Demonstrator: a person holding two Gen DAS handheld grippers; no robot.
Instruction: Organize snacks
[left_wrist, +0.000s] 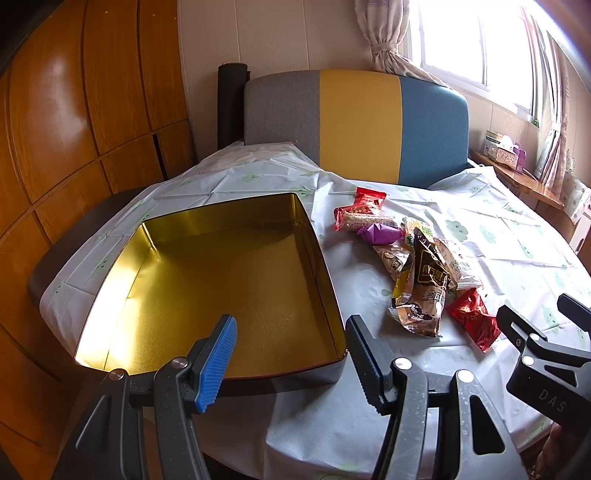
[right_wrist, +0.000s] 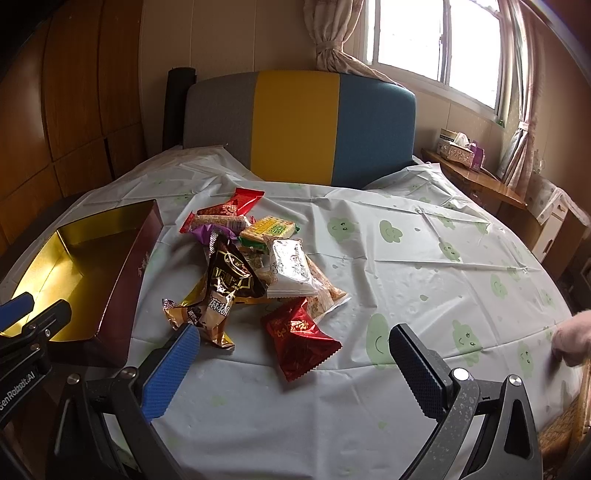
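An empty gold-lined tin box (left_wrist: 221, 280) sits on the table's left; it also shows in the right wrist view (right_wrist: 85, 258). A pile of wrapped snacks (right_wrist: 258, 266) lies right of it, with a red packet (right_wrist: 299, 338) nearest and a brown-gold packet (right_wrist: 218, 295) beside it. The pile shows in the left wrist view (left_wrist: 417, 266) too. My left gripper (left_wrist: 291, 354) is open and empty over the box's near right corner. My right gripper (right_wrist: 295, 369) is open and empty just short of the red packet.
A white tablecloth with green faces (right_wrist: 424, 266) covers the round table. A grey, yellow and blue chair back (right_wrist: 299, 125) stands at the far edge. A wooden sideboard with tissue boxes (right_wrist: 461, 151) is at the right under the window.
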